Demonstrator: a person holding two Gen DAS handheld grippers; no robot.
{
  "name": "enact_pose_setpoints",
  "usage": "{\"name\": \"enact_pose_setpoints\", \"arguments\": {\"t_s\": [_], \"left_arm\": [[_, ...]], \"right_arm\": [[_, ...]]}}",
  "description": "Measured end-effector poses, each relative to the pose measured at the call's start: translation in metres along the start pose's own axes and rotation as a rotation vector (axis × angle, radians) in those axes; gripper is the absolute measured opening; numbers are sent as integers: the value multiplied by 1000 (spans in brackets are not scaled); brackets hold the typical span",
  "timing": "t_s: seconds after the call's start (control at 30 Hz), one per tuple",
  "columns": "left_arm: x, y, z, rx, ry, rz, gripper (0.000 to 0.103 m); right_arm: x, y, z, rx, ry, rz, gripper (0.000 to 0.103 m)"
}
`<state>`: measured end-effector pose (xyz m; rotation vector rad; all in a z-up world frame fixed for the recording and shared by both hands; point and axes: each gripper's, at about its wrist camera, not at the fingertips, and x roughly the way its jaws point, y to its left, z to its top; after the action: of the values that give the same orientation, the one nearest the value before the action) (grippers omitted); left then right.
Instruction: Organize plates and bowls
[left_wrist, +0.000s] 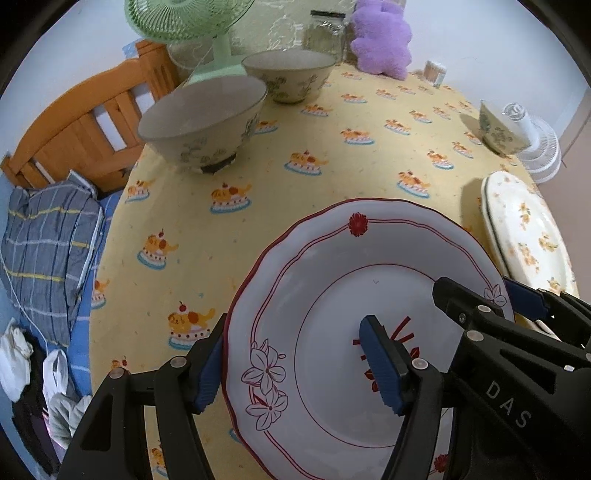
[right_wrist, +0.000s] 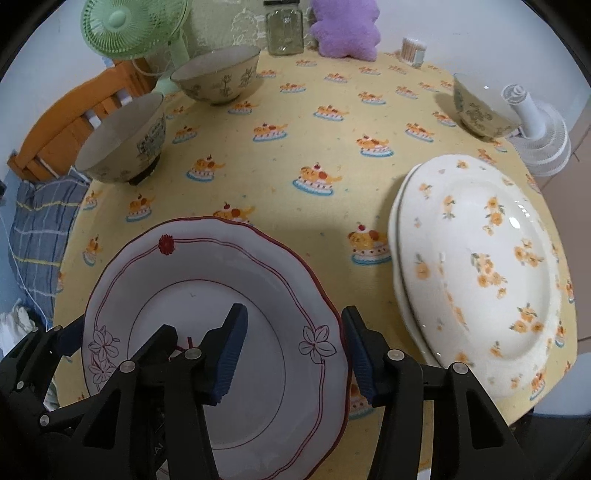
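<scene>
Red-rimmed plate (right_wrist: 207, 295) sits lower left of the right view, straddled at opposite rims by both grippers: left gripper (left_wrist: 295, 363) and right gripper (right_wrist: 291, 350), each spread wide, nothing clamped. 2 stacked floral plates (right_wrist: 476, 273) lie to its right.

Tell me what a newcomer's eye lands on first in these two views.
First, the red-rimmed white plate at the near edge of the yellow tablecloth, with the left tool straddling its left rim and the right tool straddling its right rim, both open. Next, the orange-flowered plates stacked to its right. Three patterned bowls sit farther back.
</scene>
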<state>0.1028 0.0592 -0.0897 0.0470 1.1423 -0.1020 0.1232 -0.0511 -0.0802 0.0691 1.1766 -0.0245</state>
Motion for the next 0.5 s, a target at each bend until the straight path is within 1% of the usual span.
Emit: {"name": "enact_pose_setpoints", "arguments": {"t_s": [0.2,0.5], "left_arm": [[-21,-9,10,43,-38,-24,70],[-36,-29,25,94,-75,-38,70]], "right_arm": [[-26,-6,3,35,-43,-19,56],[-48,-26,11,79,-87,-30,56]]}}
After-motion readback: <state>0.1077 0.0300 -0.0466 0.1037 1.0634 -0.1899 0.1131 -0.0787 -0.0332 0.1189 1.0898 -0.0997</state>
